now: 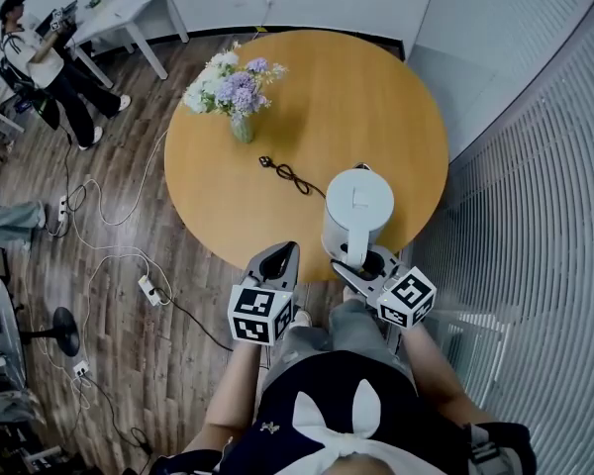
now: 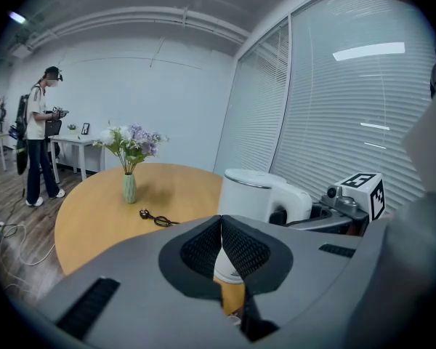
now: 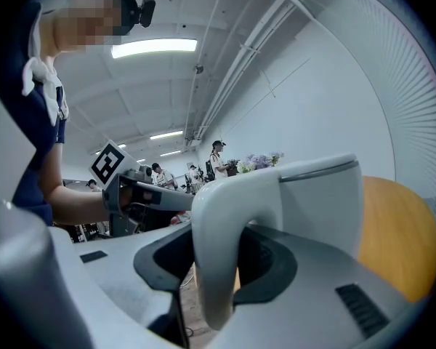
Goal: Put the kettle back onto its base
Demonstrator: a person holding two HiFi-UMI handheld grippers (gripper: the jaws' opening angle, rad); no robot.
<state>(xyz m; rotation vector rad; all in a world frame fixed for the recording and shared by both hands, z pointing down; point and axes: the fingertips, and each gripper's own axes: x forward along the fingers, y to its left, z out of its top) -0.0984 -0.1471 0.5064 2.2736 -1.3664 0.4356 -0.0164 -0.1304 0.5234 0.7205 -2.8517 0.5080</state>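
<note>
A white kettle (image 1: 356,211) stands upright at the near edge of the round wooden table (image 1: 376,97). I cannot make out its base. My right gripper (image 1: 364,261) is shut on the kettle's handle (image 3: 218,238), which fills the gap between the pads in the right gripper view (image 3: 219,249). The kettle body (image 3: 327,202) rises just beyond. My left gripper (image 1: 287,251) hovers off the table's near edge, left of the kettle, with its pads meeting and nothing between them (image 2: 221,219). The left gripper view shows the kettle (image 2: 258,195) close ahead.
A black power cord (image 1: 287,174) lies mid-table, and a vase of flowers (image 1: 236,92) stands at the far left. Slatted blinds (image 1: 554,216) run along the right. Cables and a power strip (image 1: 150,290) lie on the floor. A person (image 1: 40,62) stands by a white desk (image 1: 129,13).
</note>
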